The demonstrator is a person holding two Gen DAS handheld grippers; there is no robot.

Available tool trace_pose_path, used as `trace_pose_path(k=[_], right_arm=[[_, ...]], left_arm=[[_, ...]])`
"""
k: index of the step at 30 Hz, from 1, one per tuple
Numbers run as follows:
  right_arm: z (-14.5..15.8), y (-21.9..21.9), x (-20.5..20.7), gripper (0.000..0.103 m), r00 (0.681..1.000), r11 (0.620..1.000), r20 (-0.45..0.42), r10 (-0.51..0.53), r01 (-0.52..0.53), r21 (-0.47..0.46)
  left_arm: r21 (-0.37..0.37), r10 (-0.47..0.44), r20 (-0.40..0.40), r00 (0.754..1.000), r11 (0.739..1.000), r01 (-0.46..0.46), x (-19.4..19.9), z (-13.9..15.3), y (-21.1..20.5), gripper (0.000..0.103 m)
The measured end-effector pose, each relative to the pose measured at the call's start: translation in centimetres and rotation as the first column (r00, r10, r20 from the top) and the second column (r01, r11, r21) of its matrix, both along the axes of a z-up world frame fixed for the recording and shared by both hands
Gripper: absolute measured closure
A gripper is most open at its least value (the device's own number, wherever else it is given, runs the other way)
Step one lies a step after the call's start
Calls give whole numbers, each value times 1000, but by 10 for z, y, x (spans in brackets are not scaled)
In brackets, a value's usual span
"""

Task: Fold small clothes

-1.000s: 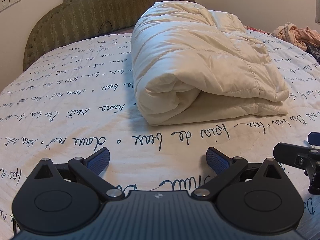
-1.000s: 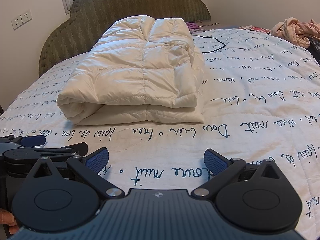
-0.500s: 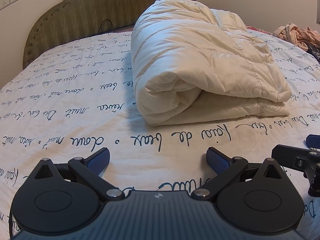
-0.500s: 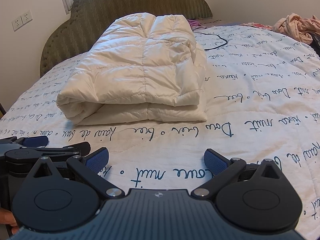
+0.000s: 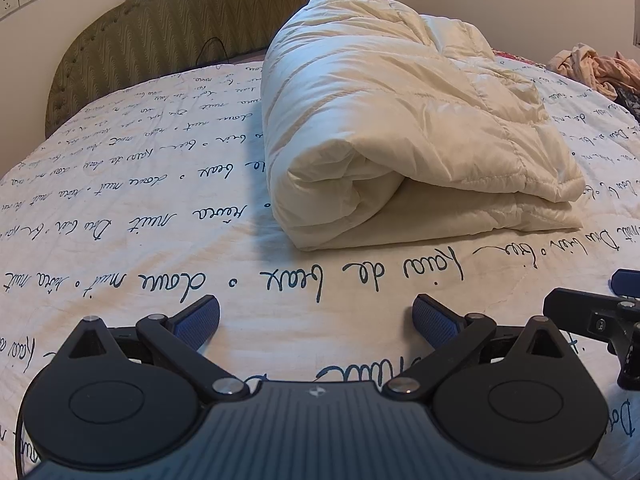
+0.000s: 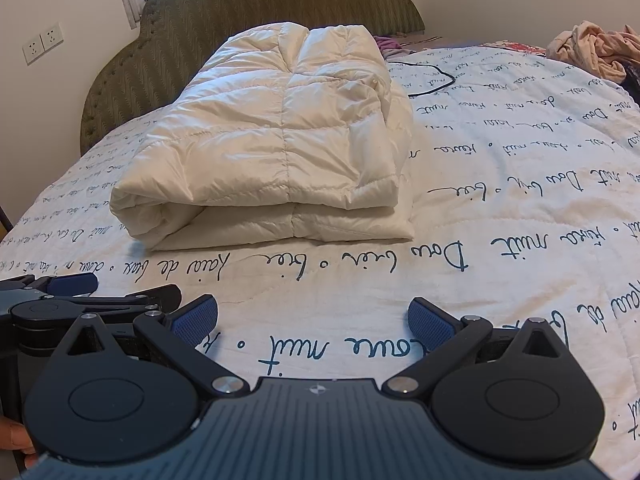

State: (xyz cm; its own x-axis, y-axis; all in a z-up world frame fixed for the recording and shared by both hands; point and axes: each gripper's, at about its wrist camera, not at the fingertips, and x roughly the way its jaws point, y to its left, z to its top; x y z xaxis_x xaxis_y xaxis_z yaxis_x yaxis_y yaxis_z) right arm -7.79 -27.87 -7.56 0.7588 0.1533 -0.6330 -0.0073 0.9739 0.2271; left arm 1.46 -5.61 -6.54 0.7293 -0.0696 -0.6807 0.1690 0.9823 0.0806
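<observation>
We've got both grippers hovering low over the bedspread (image 5: 120, 208), side by side, w/ the folded cream puffer garment (image 5: 384, 120) straight ahead of both, toward the headboard (image 5: 180, 24), and apart from the fingertips. Left gripper (image 5: 316, 316) has its jaws spread wide, nothing between them; right gripper (image 6: 312, 316) likewise wide apart and empty. From the garment's near edge: its rolled fold sits on the left-gripper side, the stacked open edges on the right-gripper side, and its long axis runs away from us toward the headboard. Neither arm looks clearly nearer. Our read: this piece is approx done, so the next reach prob goes to the loose pink clothes pile (image 6: 592, 48), well off to the garment's right, i.e. the right gripper's side.
</observation>
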Motion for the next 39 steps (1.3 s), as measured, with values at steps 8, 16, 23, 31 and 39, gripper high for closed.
trace_pose_path(k=[8, 16, 23, 31, 39], right_arm=[[-1, -1, 0, 0, 1000, 1000, 1, 0, 0, 2], [-1, 0, -1, 0, 1000, 1000, 1, 1, -1, 0], [0, 0, -2, 0, 1000, 1000, 3, 2, -2, 0], [0, 0, -3, 0, 1000, 1000, 3, 3, -3, 0], [1, 0, -4, 0, 1000, 1000, 3, 2, -2, 0]], left_arm=[[-1, 1, 0, 1000, 1000, -1, 0, 0, 0, 0], [-2, 3, 0, 1000, 1000, -3, -1, 0, 0, 0], [1, 3, 2, 1000, 1000, -3, -2, 1, 0, 0], [3, 5, 2, 1000, 1000, -5, -4, 3, 0, 0], [3, 5, 2, 1000, 1000, -5, -4, 3, 1, 0]])
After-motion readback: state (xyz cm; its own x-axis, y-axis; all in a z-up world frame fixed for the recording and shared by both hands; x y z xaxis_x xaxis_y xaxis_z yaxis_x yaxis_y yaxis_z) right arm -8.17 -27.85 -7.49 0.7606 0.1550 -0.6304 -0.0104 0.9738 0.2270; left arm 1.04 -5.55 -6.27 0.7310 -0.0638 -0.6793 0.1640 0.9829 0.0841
